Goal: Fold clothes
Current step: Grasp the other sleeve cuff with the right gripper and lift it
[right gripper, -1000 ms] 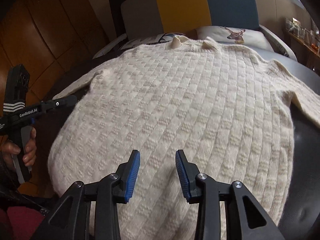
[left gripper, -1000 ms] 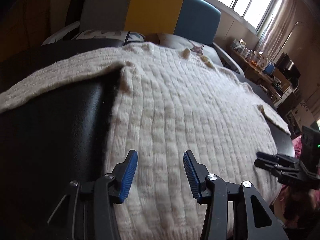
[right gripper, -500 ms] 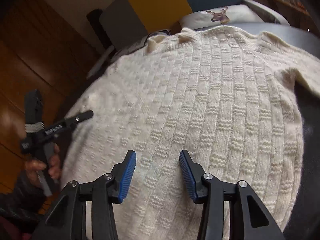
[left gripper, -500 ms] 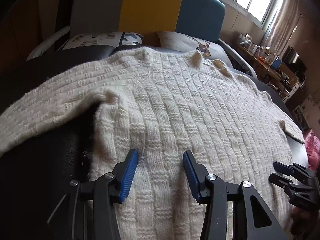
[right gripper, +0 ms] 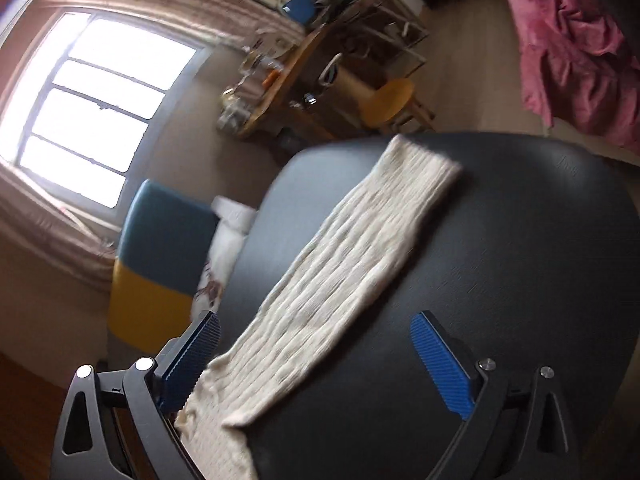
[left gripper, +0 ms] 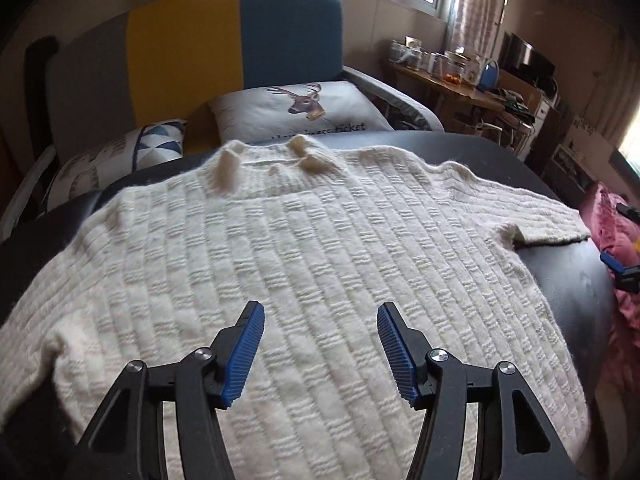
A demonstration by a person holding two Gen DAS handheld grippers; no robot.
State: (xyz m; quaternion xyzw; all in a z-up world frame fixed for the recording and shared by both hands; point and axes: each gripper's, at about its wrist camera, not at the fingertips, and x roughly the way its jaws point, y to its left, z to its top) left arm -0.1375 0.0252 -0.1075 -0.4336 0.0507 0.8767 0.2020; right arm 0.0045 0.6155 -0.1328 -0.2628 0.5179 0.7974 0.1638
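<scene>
— Starting with the biggest thing, what fills the view?

— A dark, smooth, rounded table point(left gripper: 568, 280) with a faintly grained sheen. A cream sweater point(left gripper: 304, 264) lies flat across most of it, thick and fuzzy, knitted in a basket-weave of raised blocks and long ribs, collar toward the pillows.

— And its sleeves?

— One sleeve point(right gripper: 360, 248) stretches straight out over bare tabletop, a long soft strip with a squared cuff.

— Behind the table?

— A padded headboard point(left gripper: 236, 48) in grey, yellow and blue panels, and a white pillow point(left gripper: 304, 108) printed with a deer head.

— The tongs?

— The left gripper point(left gripper: 320, 350) hangs above the sweater's lower body, ribbed blue pads apart, having just widened, with only the knit lying below. The right gripper point(right gripper: 316, 364) has just spread very wide over the sleeve's near end, gripping nothing.
</scene>
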